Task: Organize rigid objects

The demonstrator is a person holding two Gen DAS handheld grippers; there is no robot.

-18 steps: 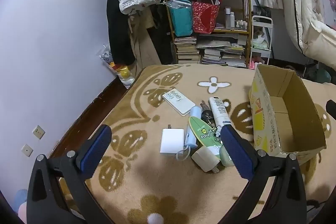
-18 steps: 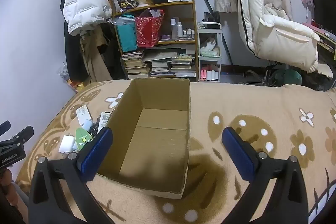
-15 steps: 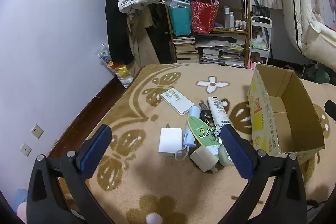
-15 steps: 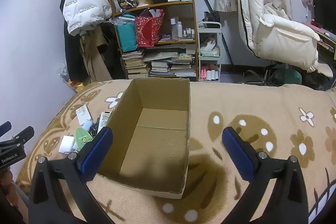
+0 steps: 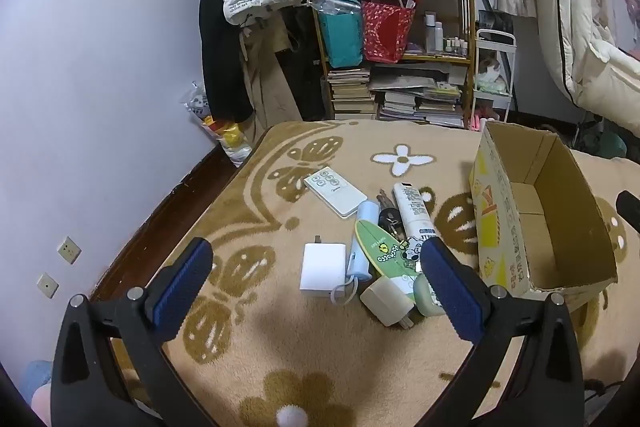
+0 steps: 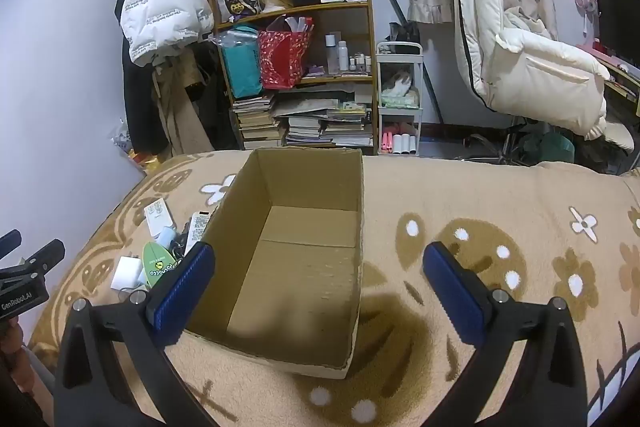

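Bed, covered by a tan flowered blanket (image 5: 280,359).

Left tool (image 5: 316,287): released, jaws wide, nothing between them, above the blanket.

Right tool (image 6: 318,291): released, jaws wide, hovering over the box (image 6: 296,267).

Box: cardboard, open-topped, nothing inside, on the blanket.

Heap just left of the box:
- white remote (image 5: 334,191)
- long remote (image 5: 413,209)
- white charger (image 5: 323,267)
- blue tube (image 5: 363,241)
- green surfboard-shaped item (image 5: 380,255)
- beige plug (image 5: 387,301)
- keys (image 5: 388,217)
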